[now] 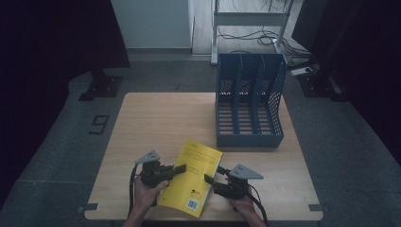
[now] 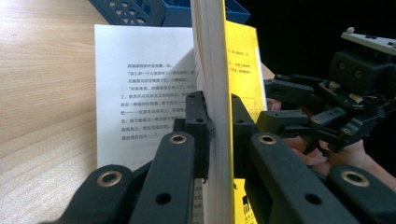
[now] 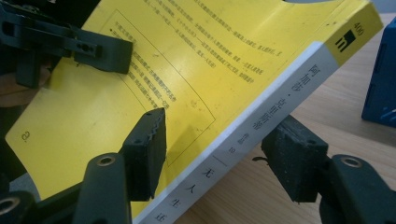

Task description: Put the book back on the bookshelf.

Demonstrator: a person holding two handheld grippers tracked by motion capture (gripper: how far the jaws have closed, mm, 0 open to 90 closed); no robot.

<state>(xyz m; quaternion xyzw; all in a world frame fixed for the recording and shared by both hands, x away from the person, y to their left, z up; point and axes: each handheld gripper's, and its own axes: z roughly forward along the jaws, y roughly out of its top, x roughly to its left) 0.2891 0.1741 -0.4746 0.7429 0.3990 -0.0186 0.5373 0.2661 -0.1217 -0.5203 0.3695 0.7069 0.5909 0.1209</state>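
Wooden table [image 1: 142, 123]: left tool [image 1: 178, 169] clamps yellow book [image 1: 191, 177], level.

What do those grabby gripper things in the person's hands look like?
Both the left gripper and the right gripper are black, each with two long jaws, brass-ringed holes and ridged pads. Each carries a grey three-cornered plate on top, and a black cable trails back from it. The forearms are bare, no sleeves.

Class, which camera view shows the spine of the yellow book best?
The right gripper view: the white spine runs across it with its lettering legible. The high view gives the book from above, small. The left gripper view faces its page edges.
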